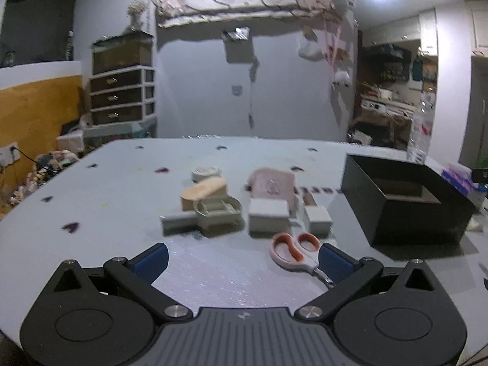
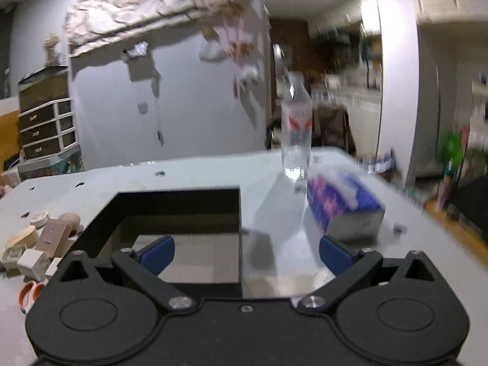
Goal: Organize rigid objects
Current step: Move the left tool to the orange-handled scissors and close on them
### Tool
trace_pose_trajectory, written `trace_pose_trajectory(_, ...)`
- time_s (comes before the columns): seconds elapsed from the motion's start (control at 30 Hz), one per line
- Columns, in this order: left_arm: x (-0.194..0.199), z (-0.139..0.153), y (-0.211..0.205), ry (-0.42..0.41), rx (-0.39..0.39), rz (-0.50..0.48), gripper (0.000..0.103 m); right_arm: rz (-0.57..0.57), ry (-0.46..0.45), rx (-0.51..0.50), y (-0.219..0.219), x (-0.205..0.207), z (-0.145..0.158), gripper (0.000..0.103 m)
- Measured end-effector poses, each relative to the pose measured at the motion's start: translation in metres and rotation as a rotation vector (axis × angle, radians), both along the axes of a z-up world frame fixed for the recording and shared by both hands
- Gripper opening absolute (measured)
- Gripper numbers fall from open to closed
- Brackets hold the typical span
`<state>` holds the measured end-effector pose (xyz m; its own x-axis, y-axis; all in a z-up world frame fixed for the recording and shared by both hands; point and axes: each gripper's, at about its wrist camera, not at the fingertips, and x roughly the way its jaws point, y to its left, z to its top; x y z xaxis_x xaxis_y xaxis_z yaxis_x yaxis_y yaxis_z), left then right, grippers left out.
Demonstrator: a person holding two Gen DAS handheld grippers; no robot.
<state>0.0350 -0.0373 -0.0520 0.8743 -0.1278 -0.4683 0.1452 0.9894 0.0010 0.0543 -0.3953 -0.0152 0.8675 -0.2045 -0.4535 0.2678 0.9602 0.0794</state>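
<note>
A cluster of small rigid items lies mid-table in the left wrist view: a grey tape dispenser [image 1: 210, 215], a wooden oval block [image 1: 203, 192], a white box [image 1: 268, 216], a pink pouch [image 1: 273, 184] and orange-handled scissors [image 1: 294, 251]. The black open box [image 1: 405, 204] stands to their right. My left gripper [image 1: 244, 259] is open just short of the cluster, its right pad beside the scissors. In the right wrist view my right gripper [image 2: 246, 254] hangs open over the near right corner of the black box [image 2: 180, 210], with nothing between its pads.
A clear water bottle [image 2: 296, 134] stands behind the box, and a blue tissue box [image 2: 343, 206] lies to its right. The same item cluster [image 2: 36, 244] shows at the left edge. A drawer unit [image 1: 122, 94] stands beyond the table's far edge [image 1: 228, 138].
</note>
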Motion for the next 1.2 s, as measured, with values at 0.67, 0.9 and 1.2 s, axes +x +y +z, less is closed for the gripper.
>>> trace_pose_trajectory(0.67,0.054,-0.03,-0.037,0.2,-0.092,-0.088,0.102,0.048,0.1,0.078,-0.01,0.055,-0.029,0.008)
trace_pose_trajectory(0.9,0.075,-0.039,-0.055,0.212,-0.033,-0.058,0.097,0.06,0.129,0.022,-0.005,0.058,-0.031,0.008)
trace_pose_trajectory(1.2,0.078,-0.042,-0.062,0.174,0.064,-0.105,0.086,0.058,0.154,0.03,-0.005,0.062,-0.037,0.01)
